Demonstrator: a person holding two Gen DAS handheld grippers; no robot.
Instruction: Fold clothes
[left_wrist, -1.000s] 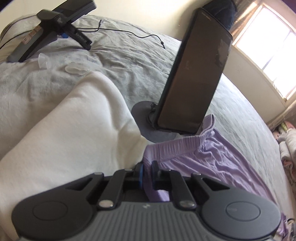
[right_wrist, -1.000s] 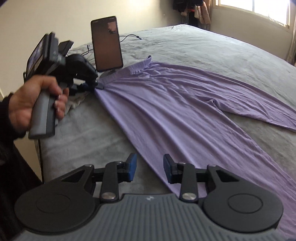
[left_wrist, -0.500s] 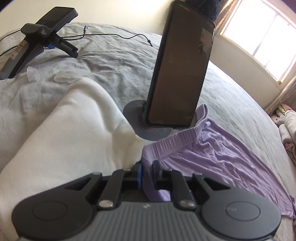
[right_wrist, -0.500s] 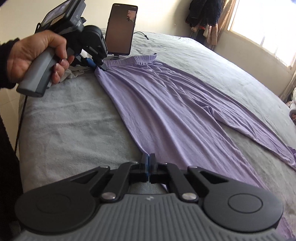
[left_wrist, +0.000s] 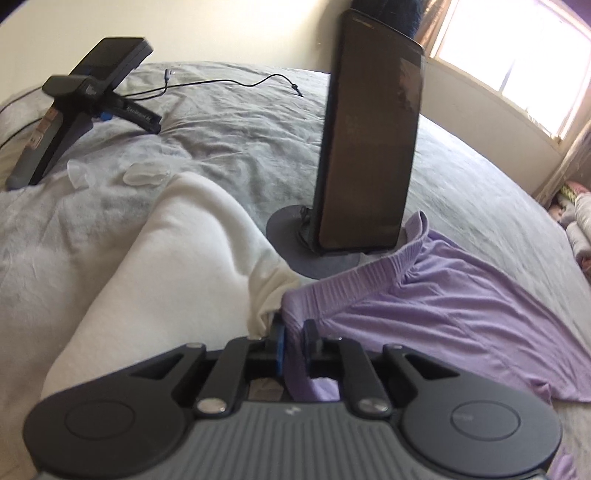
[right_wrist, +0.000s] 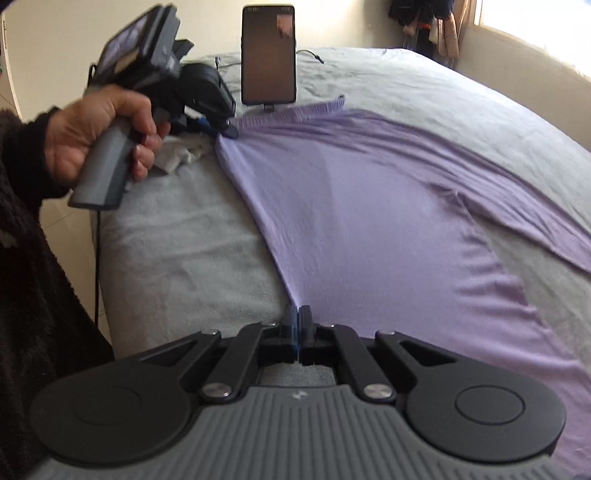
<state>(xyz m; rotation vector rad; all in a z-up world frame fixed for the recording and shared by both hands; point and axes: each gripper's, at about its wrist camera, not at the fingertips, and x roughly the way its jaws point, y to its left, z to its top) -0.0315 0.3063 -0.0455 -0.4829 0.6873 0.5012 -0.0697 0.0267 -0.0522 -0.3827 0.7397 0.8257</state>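
Right hand-held gripper (right_wrist: 297, 320) now clamped (edge) on purple trousers (right_wrist: 369, 206).

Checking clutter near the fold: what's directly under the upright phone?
The phone stands on a round dark stand base on the grey bedcover. The purple pants waistband overlaps the base's near edge; the holder's clip is hidden.

Premises: a home bedroom. Evidence: a bed (right_wrist: 424, 85) under a grey cover, garments hanging in the far corner (right_wrist: 424, 26), a sunlit window (left_wrist: 517, 55), plain cream walls.
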